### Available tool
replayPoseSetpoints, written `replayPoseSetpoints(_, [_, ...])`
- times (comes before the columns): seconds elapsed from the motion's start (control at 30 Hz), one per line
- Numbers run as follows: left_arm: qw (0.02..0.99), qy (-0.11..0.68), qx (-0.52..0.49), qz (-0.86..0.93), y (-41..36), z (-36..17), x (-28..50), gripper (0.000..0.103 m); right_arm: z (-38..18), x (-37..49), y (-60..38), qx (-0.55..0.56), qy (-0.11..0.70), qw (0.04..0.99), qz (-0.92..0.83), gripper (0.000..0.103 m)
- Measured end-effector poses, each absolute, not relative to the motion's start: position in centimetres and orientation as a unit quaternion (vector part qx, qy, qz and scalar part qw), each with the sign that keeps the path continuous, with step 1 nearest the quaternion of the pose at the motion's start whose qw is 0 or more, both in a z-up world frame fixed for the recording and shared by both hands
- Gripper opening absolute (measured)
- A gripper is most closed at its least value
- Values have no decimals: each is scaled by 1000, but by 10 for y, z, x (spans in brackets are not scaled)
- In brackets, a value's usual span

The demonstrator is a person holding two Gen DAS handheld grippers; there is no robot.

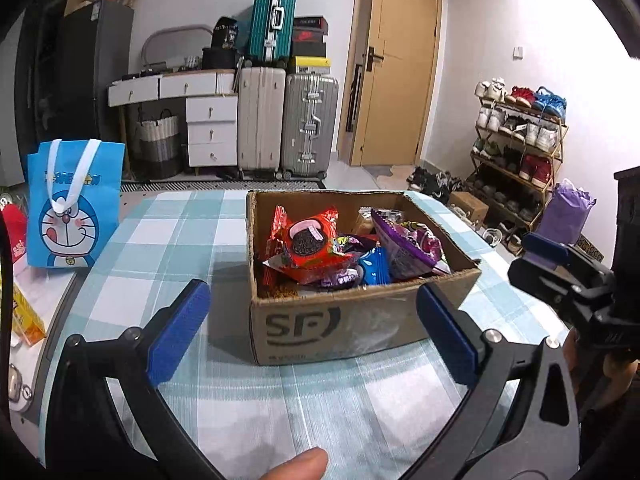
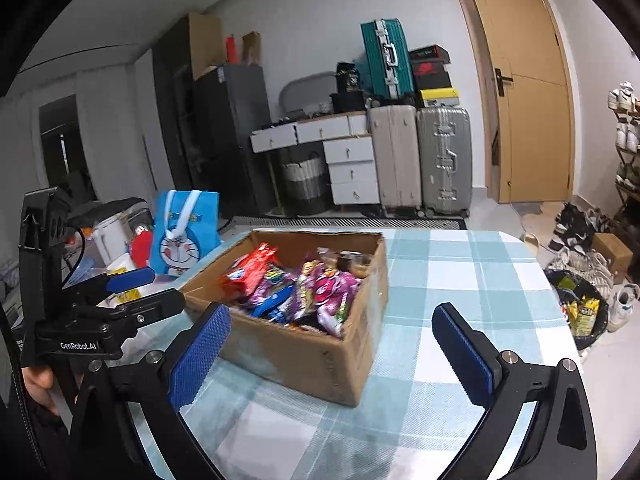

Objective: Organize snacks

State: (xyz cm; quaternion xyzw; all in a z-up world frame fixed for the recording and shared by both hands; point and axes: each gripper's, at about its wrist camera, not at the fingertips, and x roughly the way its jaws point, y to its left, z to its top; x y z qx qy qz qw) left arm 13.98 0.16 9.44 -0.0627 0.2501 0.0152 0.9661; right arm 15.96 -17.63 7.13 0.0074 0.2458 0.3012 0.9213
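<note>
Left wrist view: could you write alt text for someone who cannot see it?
An open cardboard box full of snack packets sits on a checked tablecloth, with the open left hand-held gripper empty in front of it. A blue cartoon bag stands at left; suitcases line the far wall.

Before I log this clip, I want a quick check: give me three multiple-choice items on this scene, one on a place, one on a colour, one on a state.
1. Where are the snacks?
A. In the cardboard box
B. In the blue bag
C. Spread over the tablecloth

2. What colour are the pads?
A. Red
B. Blue
C. Green

3. How does the left hand-held gripper stand?
A. Shut on a snack
B. Shut on the box rim
C. Open, holding nothing

Key: 1 A, packets fill the open box; 2 B, both views show blue pads; 3 C, its fingers stand wide apart short of the box.
</note>
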Motion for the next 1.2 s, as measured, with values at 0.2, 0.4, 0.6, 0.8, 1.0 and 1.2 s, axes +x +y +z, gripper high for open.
replayPoseSetpoints(0.2, [969,240,-53,31,-4,85,120,103,58,135,-173,-4,232,921,314,102])
replayPoseSetpoints(0.4, [974,215,-53,46,-4,73,111,103,48,124,-171,-3,222,923,315,103])
replayPoseSetpoints(0.6, [976,208,-50,43,-1,64,107,103,43,118,-170,6,209,925,317,103])
replayPoseSetpoints(0.8, [975,213,-47,47,-2,56,109,103,38,117,-169,5,202,930,307,103])
replayPoseSetpoints(1.0, [975,213,-42,43,-3,54,110,103,35,116,-168,6,197,933,302,103])
replayPoseSetpoints(1.2, [975,211,-43,56,0,51,110,103,35,111,-167,-1,185,936,299,103])
